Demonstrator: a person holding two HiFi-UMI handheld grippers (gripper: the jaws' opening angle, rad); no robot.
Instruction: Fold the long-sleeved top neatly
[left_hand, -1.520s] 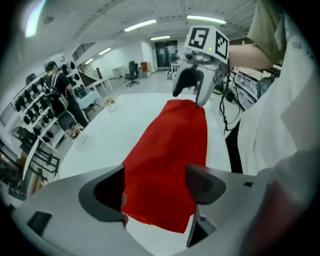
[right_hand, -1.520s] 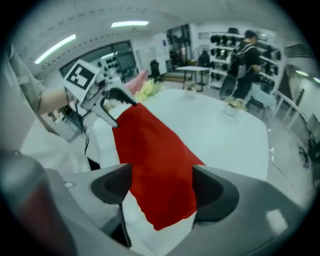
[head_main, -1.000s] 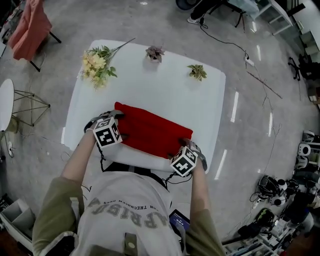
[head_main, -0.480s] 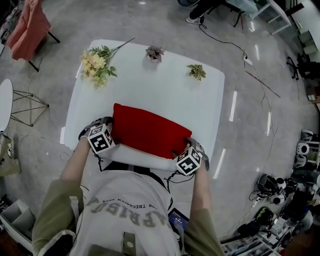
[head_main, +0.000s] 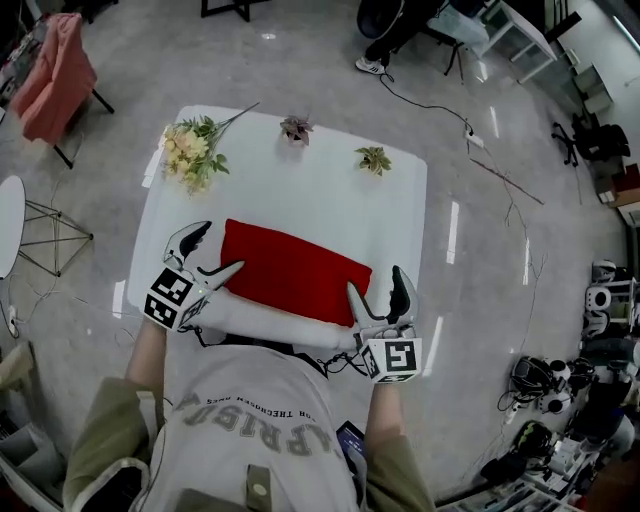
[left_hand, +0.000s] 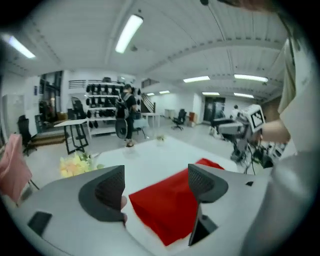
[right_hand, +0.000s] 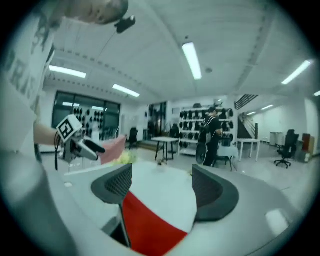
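The red long-sleeved top (head_main: 295, 272) lies folded into a flat rectangle on the white table (head_main: 300, 195), near its front edge. My left gripper (head_main: 208, 255) hovers off the top's left end. Its jaws have just been opening and stand wide, with nothing between them. My right gripper (head_main: 380, 296) hangs at the top's right front corner, open and empty too. In the left gripper view the top (left_hand: 170, 205) shows below the open left gripper (left_hand: 157, 186), and the right gripper (left_hand: 245, 124) is beyond it. In the right gripper view the top (right_hand: 150, 225) lies under the open right gripper (right_hand: 162, 189).
A bunch of pale flowers (head_main: 192, 150) lies at the table's far left. Two small plants (head_main: 296, 128) (head_main: 373, 158) stand along the far edge. A chair with a pink garment (head_main: 55, 65) and a round side table (head_main: 8, 215) stand to the left. Cables run across the floor at right.
Both grippers have let go of the top's near corners, risen and drawn outward with jaws open. The red top stays folded on the table.
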